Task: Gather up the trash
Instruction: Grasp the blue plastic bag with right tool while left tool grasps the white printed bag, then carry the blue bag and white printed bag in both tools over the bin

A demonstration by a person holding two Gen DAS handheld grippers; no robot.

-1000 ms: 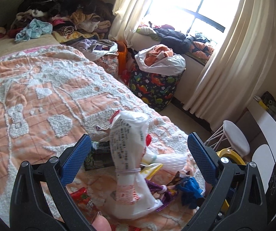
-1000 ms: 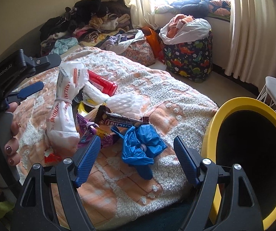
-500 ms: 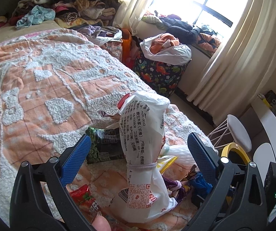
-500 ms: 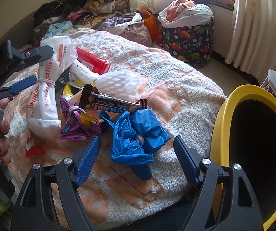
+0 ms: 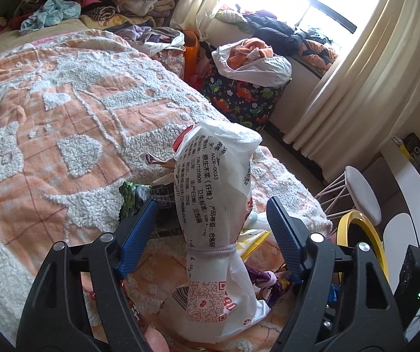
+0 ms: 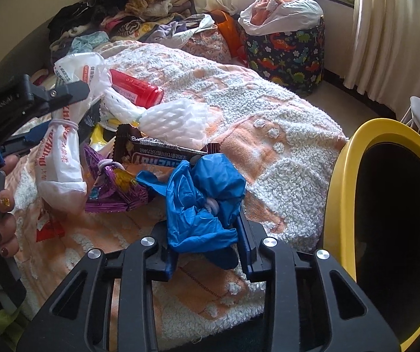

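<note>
Trash lies in a heap on the orange and white bedspread point(image 6: 239, 94). My right gripper point(image 6: 207, 234) is shut on a crumpled blue plastic bag point(image 6: 201, 199) at the bed's near edge. My left gripper point(image 5: 212, 228) is partly closed around a tall white printed bag point(image 5: 215, 205) tied with an elastic band; its pads stand just off the bag's sides. The white bag also shows in the right wrist view point(image 6: 63, 146). Beside it lie a red bottle point(image 6: 136, 89), white foam netting point(image 6: 174, 117), a dark snack wrapper point(image 6: 157, 155) and a purple foil wrapper point(image 6: 113, 187).
A yellow-rimmed bin point(image 6: 385, 205) stands open at the right of the bed. A dinosaur-print hamper point(image 6: 286, 50) full of laundry stands by the curtain. Clothes are piled at the bed's head point(image 5: 92, 0). A white stool point(image 5: 362, 193) stands past the bed corner.
My right gripper moved forward and closed on the blue bag. My left gripper moved in and its jaws narrowed around the white bag.
</note>
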